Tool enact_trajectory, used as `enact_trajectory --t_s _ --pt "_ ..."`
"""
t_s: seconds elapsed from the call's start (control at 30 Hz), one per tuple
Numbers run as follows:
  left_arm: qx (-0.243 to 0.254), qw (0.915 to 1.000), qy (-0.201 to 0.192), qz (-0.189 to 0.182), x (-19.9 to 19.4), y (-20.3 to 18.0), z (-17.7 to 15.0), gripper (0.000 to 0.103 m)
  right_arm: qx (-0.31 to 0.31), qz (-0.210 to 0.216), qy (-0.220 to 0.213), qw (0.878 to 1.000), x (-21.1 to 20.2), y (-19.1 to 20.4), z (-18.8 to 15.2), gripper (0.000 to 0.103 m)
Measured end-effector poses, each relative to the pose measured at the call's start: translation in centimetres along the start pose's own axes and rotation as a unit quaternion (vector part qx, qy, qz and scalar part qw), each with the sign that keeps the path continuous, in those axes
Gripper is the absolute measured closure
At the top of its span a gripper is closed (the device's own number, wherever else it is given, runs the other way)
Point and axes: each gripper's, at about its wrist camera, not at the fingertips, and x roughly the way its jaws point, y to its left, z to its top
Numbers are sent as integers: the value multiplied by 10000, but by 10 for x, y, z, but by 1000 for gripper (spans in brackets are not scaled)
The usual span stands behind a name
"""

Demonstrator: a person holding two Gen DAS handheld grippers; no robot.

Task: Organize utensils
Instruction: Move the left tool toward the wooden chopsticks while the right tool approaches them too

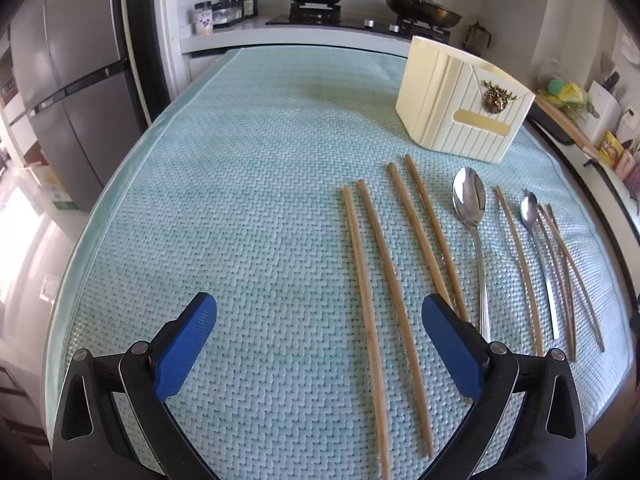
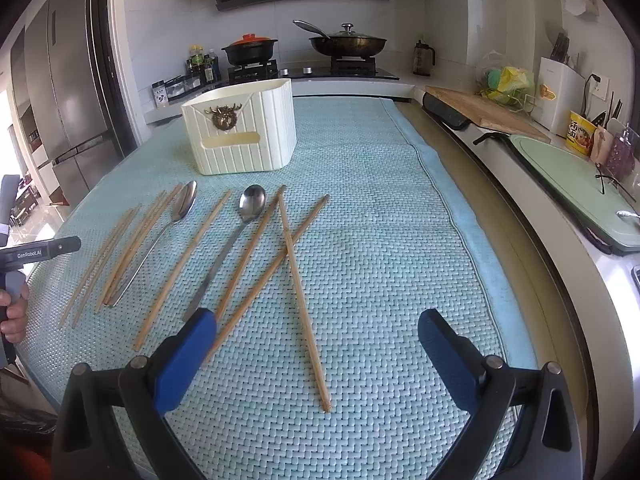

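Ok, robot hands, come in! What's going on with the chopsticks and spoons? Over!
Left gripper open, empty. Right gripper open, empty. Chopsticks and both spoons on the mat, none in the cream holder. Two chopsticks crossed.

Both wrist views look low and forward across the worktop toward the stove at 12 o'clock, sharing the chopsticks and the cream holder.
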Motion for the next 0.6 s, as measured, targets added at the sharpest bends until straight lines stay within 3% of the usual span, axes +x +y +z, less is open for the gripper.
enact_trajectory --t_s 0.6 --pt "-56 10000 32 51 1 9 -2 1 20 146 -58 9999 -6 6 -1 0"
